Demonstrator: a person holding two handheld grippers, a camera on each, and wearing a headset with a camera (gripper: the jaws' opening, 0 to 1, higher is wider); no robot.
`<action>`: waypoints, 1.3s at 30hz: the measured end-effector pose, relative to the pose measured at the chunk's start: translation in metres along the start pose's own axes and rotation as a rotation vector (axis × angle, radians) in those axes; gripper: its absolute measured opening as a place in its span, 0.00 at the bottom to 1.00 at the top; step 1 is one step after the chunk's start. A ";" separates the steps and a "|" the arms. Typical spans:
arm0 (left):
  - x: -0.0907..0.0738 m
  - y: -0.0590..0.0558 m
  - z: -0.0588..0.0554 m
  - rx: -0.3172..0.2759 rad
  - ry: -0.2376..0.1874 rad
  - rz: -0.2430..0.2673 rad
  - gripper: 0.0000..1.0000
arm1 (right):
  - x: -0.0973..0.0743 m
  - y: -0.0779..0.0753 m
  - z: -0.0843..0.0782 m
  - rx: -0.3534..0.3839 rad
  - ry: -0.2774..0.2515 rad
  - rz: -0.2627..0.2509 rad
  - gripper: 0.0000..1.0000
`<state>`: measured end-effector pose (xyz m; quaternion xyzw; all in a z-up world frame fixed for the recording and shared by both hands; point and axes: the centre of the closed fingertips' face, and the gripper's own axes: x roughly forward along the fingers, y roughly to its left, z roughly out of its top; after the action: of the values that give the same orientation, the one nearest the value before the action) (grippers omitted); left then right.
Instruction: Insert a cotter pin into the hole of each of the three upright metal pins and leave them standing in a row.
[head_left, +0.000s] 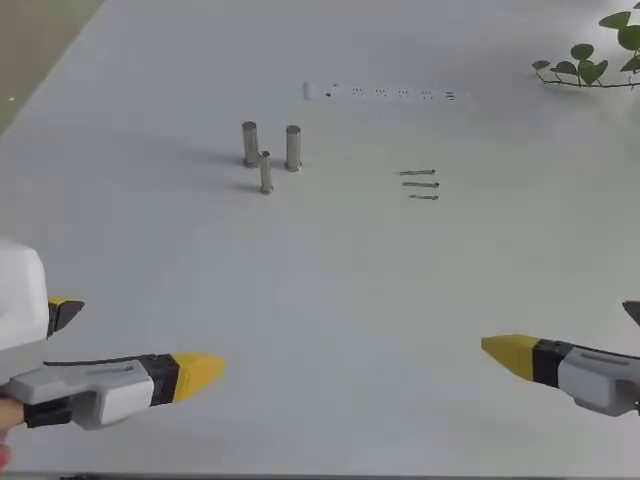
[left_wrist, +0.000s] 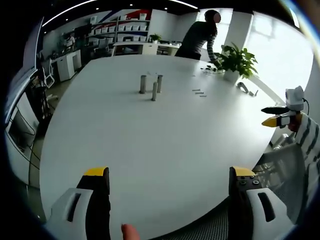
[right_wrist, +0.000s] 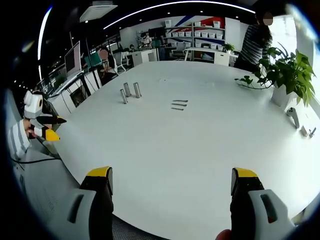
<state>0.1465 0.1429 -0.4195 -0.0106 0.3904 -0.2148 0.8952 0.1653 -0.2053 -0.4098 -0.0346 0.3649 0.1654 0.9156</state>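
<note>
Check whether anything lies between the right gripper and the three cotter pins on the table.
Nothing visible does. Bare white table runs from the open right gripper to the cotter pins. The three metal pins stand off to the side of that path, apart from the cotter pins.

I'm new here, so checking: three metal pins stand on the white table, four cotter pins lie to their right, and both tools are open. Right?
Not quite: the head view shows three cotter pins, not four. The metal pins do stand on the white table, with left tool and right tool open.
</note>
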 end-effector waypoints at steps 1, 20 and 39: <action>0.000 0.001 0.002 -0.001 -0.002 0.001 0.99 | 0.000 -0.001 0.000 0.000 -0.001 -0.001 0.97; 0.006 -0.006 0.037 0.007 -0.127 -0.051 0.99 | -0.004 -0.009 0.004 0.017 -0.009 -0.018 0.97; 0.017 0.002 0.057 0.085 -0.131 -0.041 0.99 | -0.006 -0.015 0.005 0.029 -0.013 -0.041 0.97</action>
<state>0.1980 0.1298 -0.3922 0.0052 0.3212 -0.2484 0.9138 0.1697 -0.2206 -0.4026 -0.0276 0.3608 0.1417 0.9214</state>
